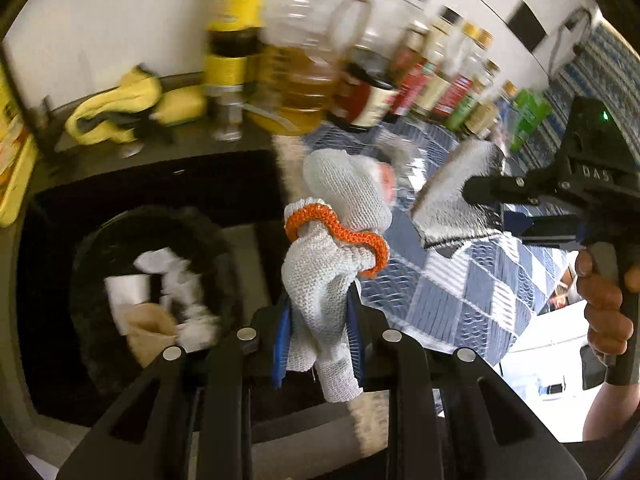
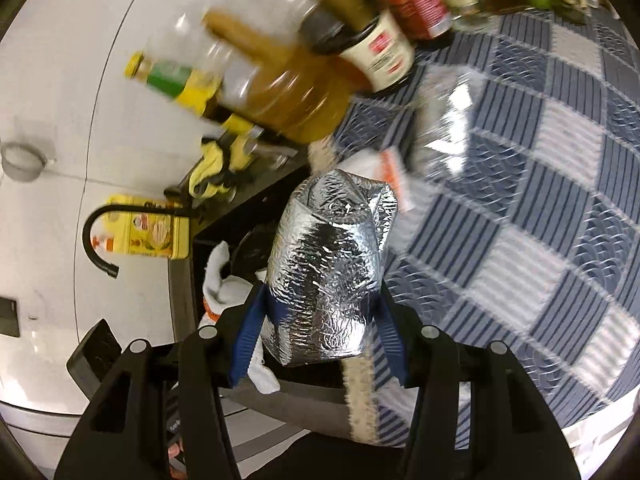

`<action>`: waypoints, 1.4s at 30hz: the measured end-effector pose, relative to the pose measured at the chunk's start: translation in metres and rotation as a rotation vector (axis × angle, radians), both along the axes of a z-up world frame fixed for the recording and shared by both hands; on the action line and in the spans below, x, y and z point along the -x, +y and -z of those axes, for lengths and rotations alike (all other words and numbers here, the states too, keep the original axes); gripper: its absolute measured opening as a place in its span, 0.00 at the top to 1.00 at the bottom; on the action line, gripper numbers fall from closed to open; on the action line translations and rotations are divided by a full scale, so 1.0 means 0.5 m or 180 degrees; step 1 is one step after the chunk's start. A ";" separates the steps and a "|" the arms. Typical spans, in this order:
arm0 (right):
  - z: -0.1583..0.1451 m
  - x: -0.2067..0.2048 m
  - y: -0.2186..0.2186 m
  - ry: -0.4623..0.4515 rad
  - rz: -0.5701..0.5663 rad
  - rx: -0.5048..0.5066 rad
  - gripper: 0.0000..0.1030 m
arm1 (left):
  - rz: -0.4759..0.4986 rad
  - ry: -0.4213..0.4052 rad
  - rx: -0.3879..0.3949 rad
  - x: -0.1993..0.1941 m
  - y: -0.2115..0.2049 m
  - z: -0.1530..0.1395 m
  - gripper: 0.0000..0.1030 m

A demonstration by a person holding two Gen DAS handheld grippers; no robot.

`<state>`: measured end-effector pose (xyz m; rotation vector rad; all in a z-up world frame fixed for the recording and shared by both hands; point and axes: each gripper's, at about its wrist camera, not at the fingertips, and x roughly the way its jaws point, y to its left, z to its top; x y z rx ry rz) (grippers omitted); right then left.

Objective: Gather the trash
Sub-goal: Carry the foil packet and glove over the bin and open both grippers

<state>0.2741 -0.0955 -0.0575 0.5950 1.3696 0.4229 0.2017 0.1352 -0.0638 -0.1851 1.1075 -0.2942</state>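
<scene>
My left gripper [image 1: 320,324] is shut on a white knitted glove with an orange cuff [image 1: 332,248], held up in front of the sink. Below left, a black bin [image 1: 100,292] holds paper cups and crumpled white tissue [image 1: 172,280]. My right gripper [image 2: 320,320] is shut on a silver foil pouch [image 2: 328,272]; it also shows in the left wrist view [image 1: 456,204], held by the right gripper [image 1: 480,192] over the checked cloth. The glove shows in the right wrist view [image 2: 224,280] at the left of the pouch. A clear plastic wrapper [image 2: 448,120] lies on the cloth.
A blue and white checked tablecloth [image 2: 560,200] covers the table. Several sauce bottles and jars [image 1: 440,64] and a large oil bottle [image 1: 304,80] stand along the wall. Yellow cloths [image 1: 116,112] lie by the sink. A black faucet [image 2: 96,236] and a yellow box [image 2: 152,236] are nearby.
</scene>
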 end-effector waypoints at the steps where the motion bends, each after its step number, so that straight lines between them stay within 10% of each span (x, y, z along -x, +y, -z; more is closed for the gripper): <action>1: 0.003 -0.001 0.032 -0.0002 -0.0053 0.0016 0.48 | -0.0040 0.0000 -0.0001 0.005 0.029 0.002 0.78; 22: 0.078 -0.036 0.494 0.0116 -0.1017 0.0192 0.48 | -0.0774 0.0081 -0.0023 0.041 0.398 0.063 0.77; 37: 0.144 -0.080 0.561 0.0301 -0.1297 0.0547 0.46 | -0.0686 0.0363 0.0106 -0.034 0.427 0.133 0.75; 42: 0.155 -0.084 0.565 0.0349 -0.1304 0.0555 0.34 | -0.0643 0.0363 0.0086 -0.042 0.417 0.135 0.27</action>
